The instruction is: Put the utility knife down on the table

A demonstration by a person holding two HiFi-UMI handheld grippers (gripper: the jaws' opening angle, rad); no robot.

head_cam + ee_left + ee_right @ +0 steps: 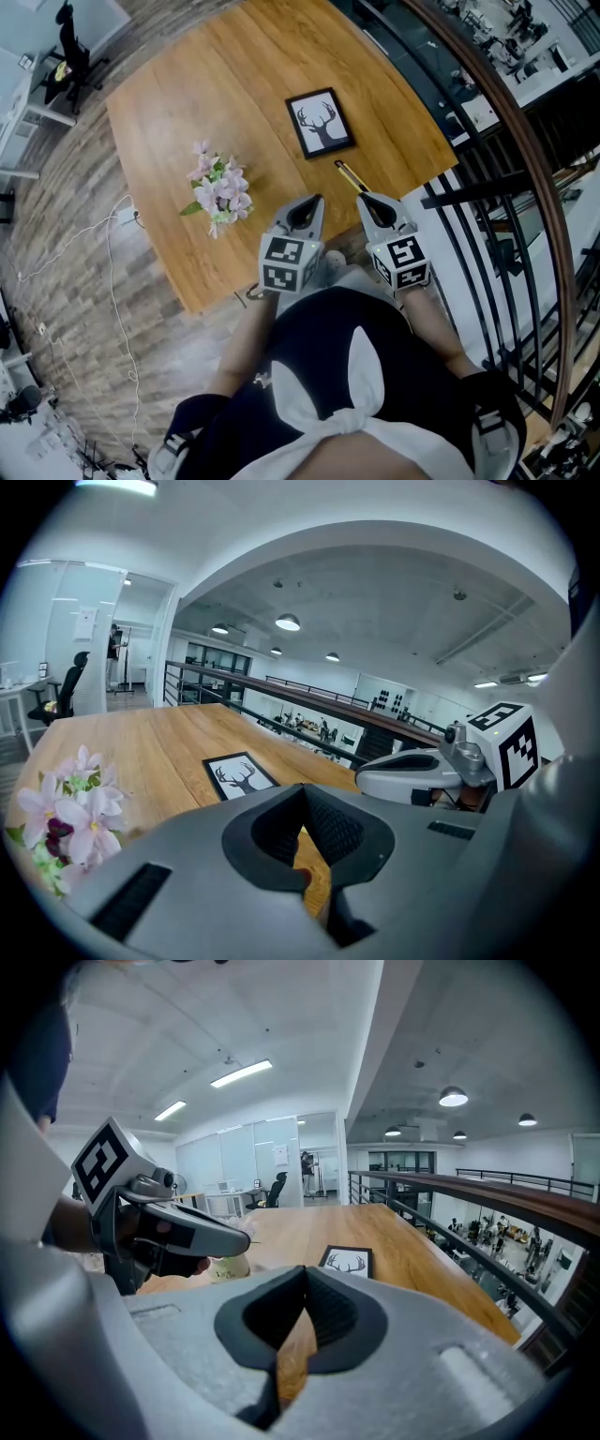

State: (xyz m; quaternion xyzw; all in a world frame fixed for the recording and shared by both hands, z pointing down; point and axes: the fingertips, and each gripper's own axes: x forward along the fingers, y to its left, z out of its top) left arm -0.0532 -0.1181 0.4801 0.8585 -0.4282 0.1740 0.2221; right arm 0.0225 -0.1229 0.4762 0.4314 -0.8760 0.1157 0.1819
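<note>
A yellow and black utility knife (349, 175) lies flat on the wooden table (187, 112), near its right-hand edge. My right gripper (364, 197) (305, 1269) sits just behind the knife, apart from it, shut with nothing between its jaws. My left gripper (314, 199) (302, 787) hovers beside it to the left, jaw tips together and empty. Neither gripper view shows the knife; each gripper's own body hides the table close in front. Both grippers hang over the table's near edge, close to the person's body.
A black-framed deer picture (320, 123) lies beyond the knife. A bunch of pink flowers (220, 192) stands left of the left gripper. A dark railing (497, 216) with a wooden handrail runs close along the table's right side. A white cable (112, 253) trails on the floor.
</note>
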